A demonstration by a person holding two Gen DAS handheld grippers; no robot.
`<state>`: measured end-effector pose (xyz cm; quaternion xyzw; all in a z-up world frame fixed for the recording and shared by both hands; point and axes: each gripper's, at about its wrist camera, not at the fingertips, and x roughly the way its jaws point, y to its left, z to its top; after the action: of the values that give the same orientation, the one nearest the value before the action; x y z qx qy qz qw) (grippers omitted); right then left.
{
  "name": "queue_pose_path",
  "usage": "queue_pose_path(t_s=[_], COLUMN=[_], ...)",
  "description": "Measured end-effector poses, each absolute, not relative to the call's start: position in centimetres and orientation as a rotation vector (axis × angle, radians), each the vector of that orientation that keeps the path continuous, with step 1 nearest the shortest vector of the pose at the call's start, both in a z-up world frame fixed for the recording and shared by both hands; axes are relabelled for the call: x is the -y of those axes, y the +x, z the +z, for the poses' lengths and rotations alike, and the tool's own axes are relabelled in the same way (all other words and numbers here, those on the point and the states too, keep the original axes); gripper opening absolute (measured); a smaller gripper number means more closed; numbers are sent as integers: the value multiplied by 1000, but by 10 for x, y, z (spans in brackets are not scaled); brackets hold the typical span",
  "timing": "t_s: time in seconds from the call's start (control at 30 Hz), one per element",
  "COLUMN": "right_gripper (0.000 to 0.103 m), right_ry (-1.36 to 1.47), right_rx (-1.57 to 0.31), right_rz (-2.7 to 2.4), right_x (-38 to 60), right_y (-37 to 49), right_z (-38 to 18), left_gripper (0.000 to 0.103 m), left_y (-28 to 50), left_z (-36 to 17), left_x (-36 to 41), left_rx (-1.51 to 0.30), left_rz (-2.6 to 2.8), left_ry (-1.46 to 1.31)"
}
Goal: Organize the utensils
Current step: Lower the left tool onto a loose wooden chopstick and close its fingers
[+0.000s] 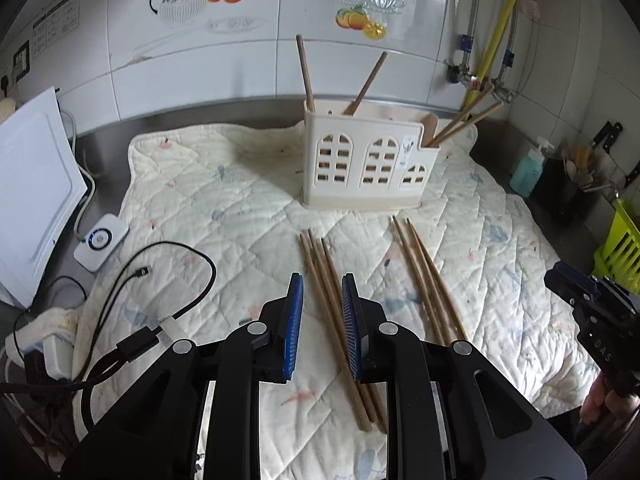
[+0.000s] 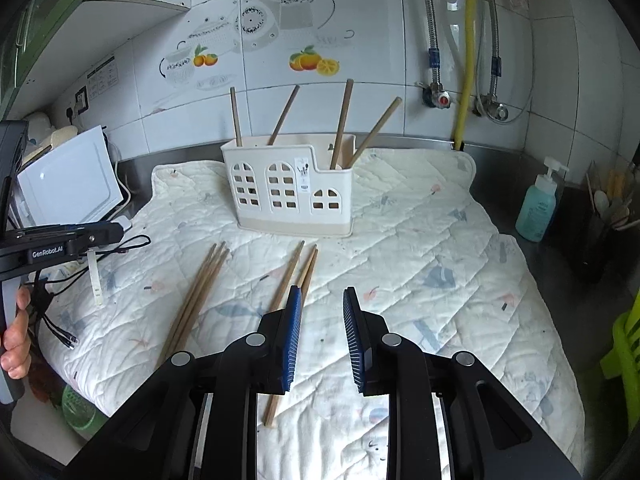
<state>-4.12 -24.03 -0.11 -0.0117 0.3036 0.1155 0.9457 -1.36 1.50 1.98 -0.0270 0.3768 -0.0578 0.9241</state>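
Observation:
A cream utensil holder (image 1: 366,162) (image 2: 290,190) with arched cut-outs stands on a quilted mat (image 1: 208,200) (image 2: 420,248), with several wooden chopsticks upright in it. Two bundles of chopsticks lie flat on the mat: a left bundle (image 1: 320,280) (image 2: 200,292) and a right bundle (image 1: 426,276) (image 2: 294,276). My left gripper (image 1: 322,284) is open and empty, above the left bundle, which runs between its fingers. My right gripper (image 2: 320,296) is open and empty, just right of the right bundle; it also shows at the left wrist view's right edge (image 1: 592,312).
A white cutting board (image 1: 32,192) (image 2: 68,184), a small white device (image 1: 100,242) and black cables (image 1: 132,320) lie left of the mat. A teal soap bottle (image 1: 528,172) (image 2: 538,208), a dark utensil pot (image 1: 576,184) and a green rack (image 1: 620,248) stand right. A tiled wall is behind.

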Motion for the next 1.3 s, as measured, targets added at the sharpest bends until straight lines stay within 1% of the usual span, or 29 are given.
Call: queue_pose_path(t_s=[0.2, 0.4, 0.77, 1.3], right_gripper=[22, 22, 22, 22], right_ry=[33, 19, 23, 12], right_rx=[-691, -734, -783, -818], right_rz=[241, 233, 258, 270], right_x=[240, 230, 221, 212], right_y=[-47, -49, -47, -42], right_z=[-33, -54, -71, -80], left_gripper=[20, 19, 19, 19], left_y=[-29, -32, -22, -20], left_z=[-26, -59, -78, -83], left_x=[-11, -9, -5, 5], left_rx=[-872, -942, -977, -975], left_rz=[-130, -132, -131, -119], left_ry=[-85, -145, -196, -146])
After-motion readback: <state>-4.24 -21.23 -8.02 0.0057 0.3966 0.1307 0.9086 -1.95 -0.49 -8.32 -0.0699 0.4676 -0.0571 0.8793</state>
